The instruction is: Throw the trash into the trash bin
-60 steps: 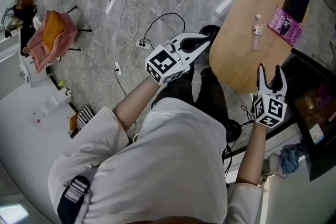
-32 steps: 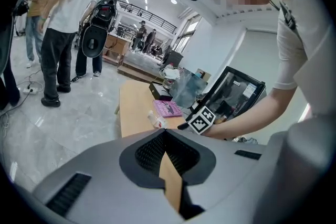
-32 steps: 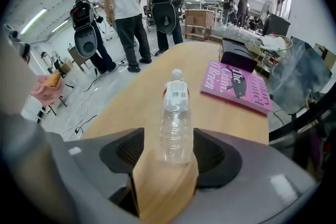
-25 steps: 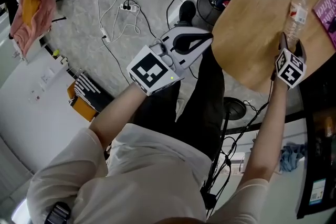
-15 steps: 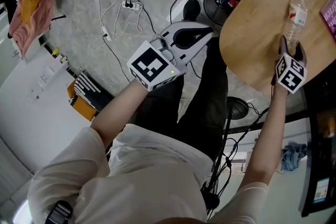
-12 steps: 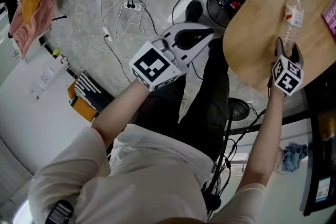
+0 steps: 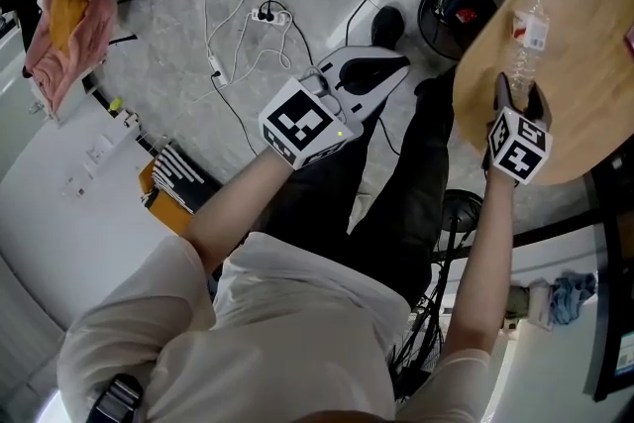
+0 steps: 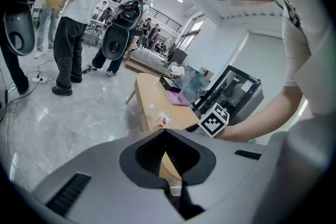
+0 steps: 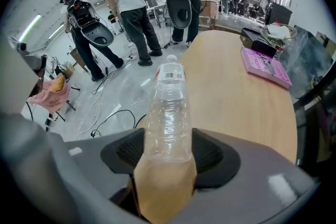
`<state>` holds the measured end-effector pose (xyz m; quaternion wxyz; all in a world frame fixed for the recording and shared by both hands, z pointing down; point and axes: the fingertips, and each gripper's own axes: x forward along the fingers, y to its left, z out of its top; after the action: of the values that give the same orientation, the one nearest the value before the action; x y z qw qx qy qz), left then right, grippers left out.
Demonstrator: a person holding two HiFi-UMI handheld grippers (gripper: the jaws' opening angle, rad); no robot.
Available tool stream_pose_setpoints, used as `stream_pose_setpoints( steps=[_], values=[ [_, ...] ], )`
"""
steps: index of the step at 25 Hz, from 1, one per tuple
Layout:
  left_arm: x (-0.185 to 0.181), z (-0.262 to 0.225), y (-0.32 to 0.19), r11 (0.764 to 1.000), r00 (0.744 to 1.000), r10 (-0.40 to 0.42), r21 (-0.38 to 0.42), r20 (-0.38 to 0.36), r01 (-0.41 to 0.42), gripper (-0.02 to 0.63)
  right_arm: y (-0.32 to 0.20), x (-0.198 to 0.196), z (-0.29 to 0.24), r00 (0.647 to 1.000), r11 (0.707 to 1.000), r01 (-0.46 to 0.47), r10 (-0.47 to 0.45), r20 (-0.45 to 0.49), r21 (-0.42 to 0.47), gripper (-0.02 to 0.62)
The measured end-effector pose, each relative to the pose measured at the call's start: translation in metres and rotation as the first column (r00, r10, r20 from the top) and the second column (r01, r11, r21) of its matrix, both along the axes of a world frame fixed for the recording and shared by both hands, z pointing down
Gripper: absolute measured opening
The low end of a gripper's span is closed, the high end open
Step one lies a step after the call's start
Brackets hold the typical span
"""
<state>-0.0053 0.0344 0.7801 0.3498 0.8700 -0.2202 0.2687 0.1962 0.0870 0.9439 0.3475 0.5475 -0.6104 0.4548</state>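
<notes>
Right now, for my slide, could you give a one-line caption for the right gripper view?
The right gripper holds a clear plastic bottle upright over the wooden table.

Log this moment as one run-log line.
left gripper: shut, empty | right gripper: shut on bottle | bottle: upright, near table edge | trash bin: on floor
</notes>
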Motion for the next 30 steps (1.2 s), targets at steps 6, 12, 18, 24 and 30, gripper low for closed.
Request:
stream_pose_setpoints(
  steps=[6,12,18,24,30],
  values=[
    [-0.030,0.004,0.000,1.000,1.000,0.021,-0.016,0.012,-0.021,0.006,0.009,-0.058,-0.006,0.997,0.997,-0.071,0.071,0.038,-0.021,0.288],
    [-0.051,0.018,-0.002,0.998,0.998,0.055,-0.039,0.022,-0.054,0.006,0.014,-0.110,-0.001,0.988,0.989,-0.139,0.141,0.067,-0.047,0.290],
    [-0.068,0.039,-0.010,0.996,0.996,0.077,-0.054,0.037,-0.075,0.006,0.017,-0.144,0.013,0.974,0.973,-0.220,0.224,0.045,-0.069,0.290],
    [-0.078,0.056,-0.014,0.993,0.994,0.102,-0.065,0.050,-0.099,0.006,0.022,-0.170,0.032,0.955,0.951,-0.292,0.296,0.029,-0.099,0.291],
    [-0.090,0.081,-0.015,0.991,0.992,0.108,-0.085,0.058,-0.103,0.006,0.039,-0.197,0.074,0.932,0.918,-0.355,0.363,0.014,-0.177,0.291]
  ],
)
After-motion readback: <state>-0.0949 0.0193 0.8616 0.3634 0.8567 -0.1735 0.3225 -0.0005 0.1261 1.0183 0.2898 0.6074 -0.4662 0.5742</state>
